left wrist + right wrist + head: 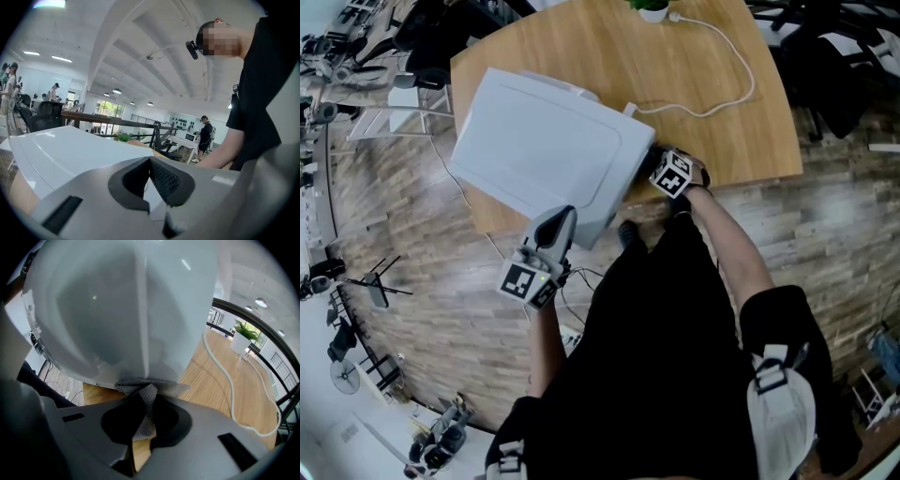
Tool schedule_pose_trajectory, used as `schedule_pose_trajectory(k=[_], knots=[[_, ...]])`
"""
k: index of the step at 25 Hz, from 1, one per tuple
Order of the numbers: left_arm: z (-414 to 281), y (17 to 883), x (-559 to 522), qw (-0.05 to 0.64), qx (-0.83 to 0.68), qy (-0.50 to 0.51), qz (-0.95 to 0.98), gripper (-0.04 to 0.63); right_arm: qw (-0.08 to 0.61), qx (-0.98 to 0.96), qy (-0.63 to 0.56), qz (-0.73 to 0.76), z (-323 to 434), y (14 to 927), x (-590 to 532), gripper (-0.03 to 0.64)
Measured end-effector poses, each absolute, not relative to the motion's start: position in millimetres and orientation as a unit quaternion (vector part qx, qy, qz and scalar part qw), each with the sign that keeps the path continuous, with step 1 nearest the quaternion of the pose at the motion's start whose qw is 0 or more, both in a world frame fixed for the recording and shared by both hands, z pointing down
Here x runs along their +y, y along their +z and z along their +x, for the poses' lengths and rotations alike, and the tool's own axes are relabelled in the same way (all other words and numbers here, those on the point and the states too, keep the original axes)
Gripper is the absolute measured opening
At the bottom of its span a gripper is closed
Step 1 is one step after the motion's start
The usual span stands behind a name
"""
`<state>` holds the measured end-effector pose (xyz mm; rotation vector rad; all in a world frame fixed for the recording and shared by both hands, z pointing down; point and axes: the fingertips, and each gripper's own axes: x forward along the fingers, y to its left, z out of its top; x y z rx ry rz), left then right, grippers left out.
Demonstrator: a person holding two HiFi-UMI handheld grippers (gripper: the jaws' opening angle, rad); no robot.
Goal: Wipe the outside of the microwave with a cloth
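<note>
- The microwave point(539, 150) is white. It stands on a wooden table point(712, 141) at the near left edge, set askew to that edge.
- The cloth point(154, 386) is grey and woven. It is bunched against the lower part of the microwave's right side wall, at a vertical seam.
- The right gripper point(146, 414) is clamped on the cloth. A fold of cloth hangs down between its jaws. In the head view, its marker cube sits just beside the microwave's right side.
- The left gripper point(150, 164) is at the microwave's near corner. Its jaws meet at the tips and hold nothing. The microwave's white top shows beyond them. Contact with the casing cannot be confirmed.
- A white cable point(705, 114) runs in a loop across the table, from the microwave's rear towards a potted plant point(653, 11) at the far edge.
- The person point(666, 356) wears black and stands at the near side of the table.
</note>
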<state>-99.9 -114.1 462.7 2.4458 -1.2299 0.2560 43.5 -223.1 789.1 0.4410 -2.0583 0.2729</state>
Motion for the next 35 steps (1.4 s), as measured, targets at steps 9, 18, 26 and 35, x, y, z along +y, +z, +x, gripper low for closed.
schedule_pose_trajectory(k=[9,18,26,35], knots=[[-107.0,462.9,-104.1,0.195,-0.433,0.089,0.876,0.002,0.488,-0.843,0.108,0.199,35.3,787.1,-213.2,0.026],[-122.0,461.6,-85.4,0.189,-0.429,0.087,0.879,0.002,0.485,-0.847,0.111,0.189,14.6,792.4,-174.6,0.026],[-131.2,461.3,-66.0,0.187,-0.419,0.089,0.884,0.002,0.483,-0.845,0.118,0.195,3.3,791.9,-150.6,0.026],[-145.6,465.4,-46.1,0.181,-0.404,0.096,0.892,0.002,0.472,-0.843,0.124,0.226,-4.9,792.8,-135.5,0.026]])
